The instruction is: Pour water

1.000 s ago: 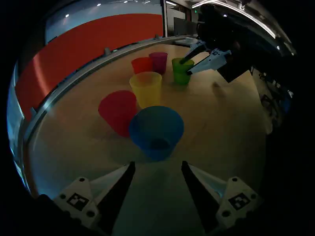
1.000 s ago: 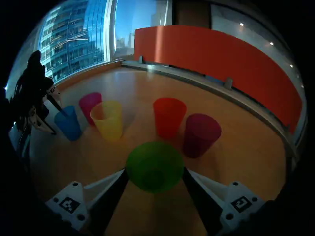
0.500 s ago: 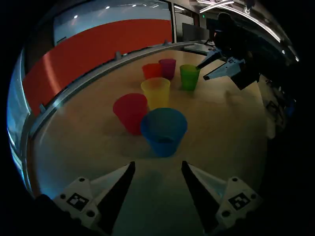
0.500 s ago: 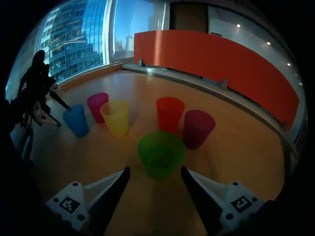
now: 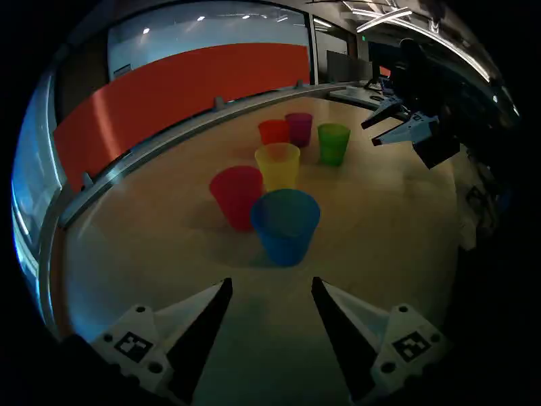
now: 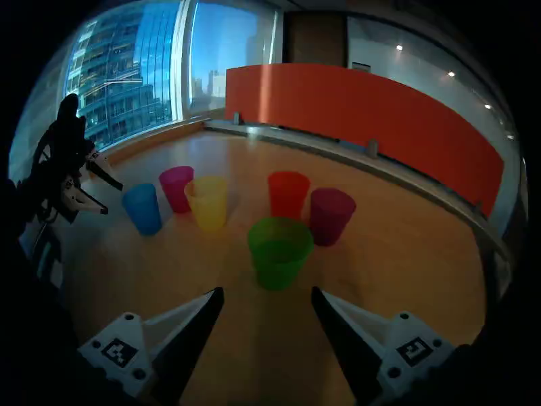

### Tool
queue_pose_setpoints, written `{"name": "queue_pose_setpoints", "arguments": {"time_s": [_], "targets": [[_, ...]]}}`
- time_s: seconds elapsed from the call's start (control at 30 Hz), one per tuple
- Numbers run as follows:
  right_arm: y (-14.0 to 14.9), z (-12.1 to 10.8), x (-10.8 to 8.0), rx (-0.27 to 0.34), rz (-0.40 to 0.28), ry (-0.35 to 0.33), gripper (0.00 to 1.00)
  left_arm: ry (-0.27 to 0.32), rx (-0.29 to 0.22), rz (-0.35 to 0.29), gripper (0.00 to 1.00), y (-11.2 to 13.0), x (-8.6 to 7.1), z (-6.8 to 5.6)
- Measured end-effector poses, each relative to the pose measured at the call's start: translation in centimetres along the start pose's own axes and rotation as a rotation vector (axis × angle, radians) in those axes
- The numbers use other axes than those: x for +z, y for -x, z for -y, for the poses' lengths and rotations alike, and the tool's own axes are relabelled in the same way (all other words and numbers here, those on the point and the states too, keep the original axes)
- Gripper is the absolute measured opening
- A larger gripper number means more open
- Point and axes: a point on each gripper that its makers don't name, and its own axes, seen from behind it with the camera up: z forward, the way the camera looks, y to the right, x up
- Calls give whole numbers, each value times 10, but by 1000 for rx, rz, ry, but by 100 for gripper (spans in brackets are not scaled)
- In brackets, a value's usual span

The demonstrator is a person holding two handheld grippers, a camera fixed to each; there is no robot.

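Blue cup (image 5: 285, 225) is sitting ahead of the left gripper (image 5: 270, 281), green cup (image 6: 279, 252) ahead of the right gripper (image 6: 267, 291); both claws are gaping wide, empty. No pouring looks started.

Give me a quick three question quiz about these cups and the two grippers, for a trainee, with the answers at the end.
1. Which stands nearest in front of the left gripper: A green cup, B blue cup, C a glass?
2. True or false: the right gripper is shut on the green cup.
3. How many cups stand on the table?
Key: 1 B. 2 False; it is open, short of the cup. 3 Six.
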Motion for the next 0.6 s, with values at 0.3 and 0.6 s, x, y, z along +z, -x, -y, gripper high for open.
{"name": "queue_pose_setpoints", "arguments": {"time_s": [0.3,0.6], "targets": [[-12,-1,-9,41,-62,34,100,-106,-86,-67,87,-6,-7,27],[-19,-13,-16,110,-122,91,100,-240,-160,-147,87,-9,-15,61]]}}
